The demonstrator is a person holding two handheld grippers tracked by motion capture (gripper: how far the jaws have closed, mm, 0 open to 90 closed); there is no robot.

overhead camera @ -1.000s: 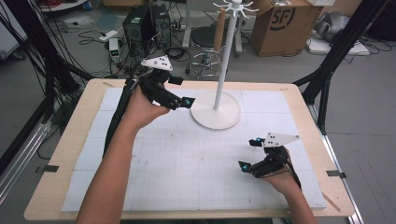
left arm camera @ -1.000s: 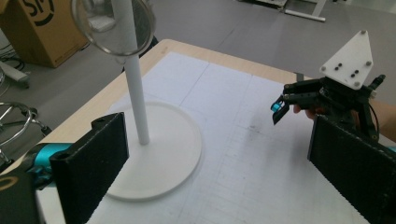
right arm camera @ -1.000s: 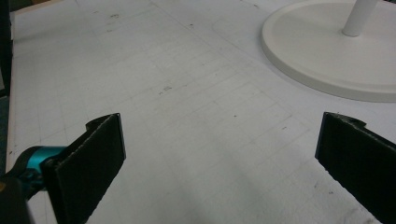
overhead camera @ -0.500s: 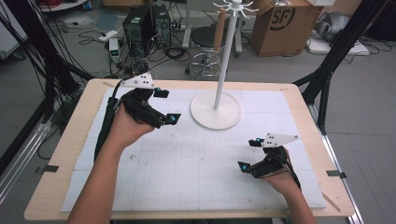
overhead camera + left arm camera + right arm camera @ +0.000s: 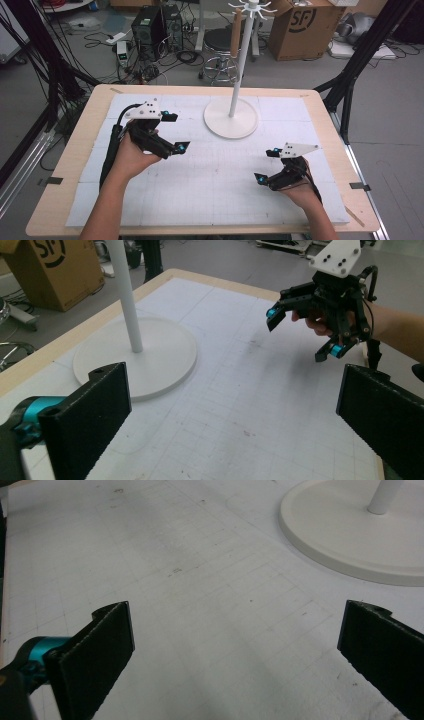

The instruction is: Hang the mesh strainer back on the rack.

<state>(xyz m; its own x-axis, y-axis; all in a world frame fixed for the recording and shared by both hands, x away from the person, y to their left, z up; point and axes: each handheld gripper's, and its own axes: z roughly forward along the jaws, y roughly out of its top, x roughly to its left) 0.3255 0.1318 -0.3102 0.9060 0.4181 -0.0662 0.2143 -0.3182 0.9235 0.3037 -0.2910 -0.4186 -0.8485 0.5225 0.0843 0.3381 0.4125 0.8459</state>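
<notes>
On the table [image 5: 65,165], a white gridded mat [image 5: 220,175] covers most of the wooden top. Your left gripper [image 5: 176,131] sits over the mat's left half, near the back, jaws spread wide with nothing between them. Its jaws point right, toward the stand's round base [image 5: 231,117], close to it but not touching. Your left hand [image 5: 131,155] wraps the gripper body from below, and the black cable [image 5: 111,145] runs back along your forearm.

Your right gripper [image 5: 267,165] is over the mat's front right, well apart from the left one. Its jaws are spread wide too, empty, pointing left. Your right hand [image 5: 296,187] holds it low, near the mat.

Left gripper view: both black jaws rise far apart at the bottom corners, bare mat between them. White base [image 5: 135,357] and pole [image 5: 126,295] sit up left; your right gripper [image 5: 302,332] shows up right, jaws parted, held above the mat.

Right gripper view: same story, jaws far apart with only mat [image 5: 210,610] between them. Edge of the base [image 5: 350,535] shows top right, with the pole foot just in frame.

White stand [image 5: 241,55] is upright at the back middle of the mat, thin arms at the top. A tan strip [image 5: 235,31] hangs beside the pole near the top; can't tell what it is.

Off the table, behind: cardboard box [image 5: 296,27], stool [image 5: 221,42], black computer case [image 5: 150,27], loose cables on the floor.
</notes>
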